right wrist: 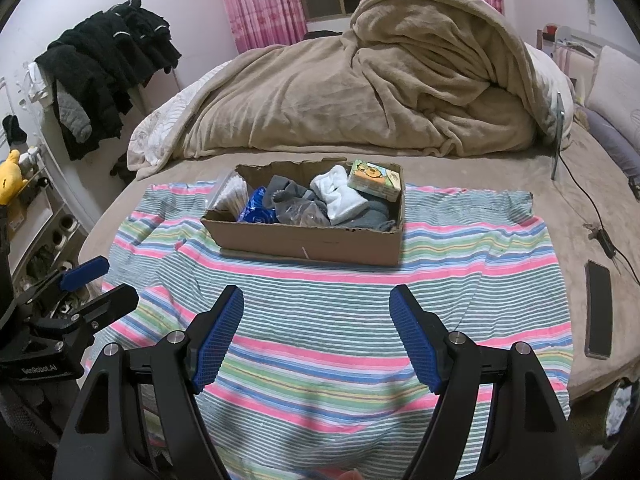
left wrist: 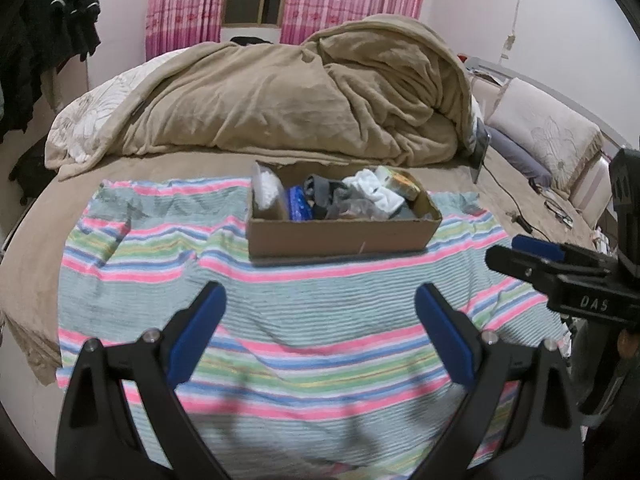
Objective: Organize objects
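A shallow cardboard box stands on a striped cloth spread over the bed. Inside it lie a white sock, grey socks, a blue packet, a clear bag of cotton swabs and a small printed tissue pack. My left gripper hovers open over the cloth, short of the box, with nothing between its blue pads. My right gripper is open too, empty, also short of the box. Each gripper shows at the edge of the other's view.
A heaped beige blanket fills the bed behind the box. A black phone and a charger cable lie on the bed to the right. Dark clothes hang at the left; pink curtains cover the far wall.
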`<state>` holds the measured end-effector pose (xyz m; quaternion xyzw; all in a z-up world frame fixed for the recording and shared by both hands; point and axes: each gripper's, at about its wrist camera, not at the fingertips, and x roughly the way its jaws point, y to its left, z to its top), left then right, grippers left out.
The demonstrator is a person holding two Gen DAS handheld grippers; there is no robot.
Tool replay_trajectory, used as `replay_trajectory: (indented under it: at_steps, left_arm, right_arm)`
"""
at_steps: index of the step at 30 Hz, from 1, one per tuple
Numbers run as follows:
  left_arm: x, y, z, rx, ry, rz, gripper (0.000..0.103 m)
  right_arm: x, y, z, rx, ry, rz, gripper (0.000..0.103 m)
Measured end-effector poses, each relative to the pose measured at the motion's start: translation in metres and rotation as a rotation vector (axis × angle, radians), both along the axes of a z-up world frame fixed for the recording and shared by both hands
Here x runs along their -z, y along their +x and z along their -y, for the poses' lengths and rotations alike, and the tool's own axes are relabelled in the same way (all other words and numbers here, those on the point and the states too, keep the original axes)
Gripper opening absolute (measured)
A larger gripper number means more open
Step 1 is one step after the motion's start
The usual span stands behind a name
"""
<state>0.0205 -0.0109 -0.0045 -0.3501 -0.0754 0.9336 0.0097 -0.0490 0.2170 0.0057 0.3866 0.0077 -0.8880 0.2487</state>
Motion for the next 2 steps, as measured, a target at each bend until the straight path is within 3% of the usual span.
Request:
replay_trajectory:
  at_steps: [2]
  left_arm:
    - [-0.0047,-0.0116,0.0083,0.017,-0.034,-0.008,0.097]
  right_arm:
    - [-0.0019,-0.0061,0.0000,0.005,0.011,-0.004,0.078]
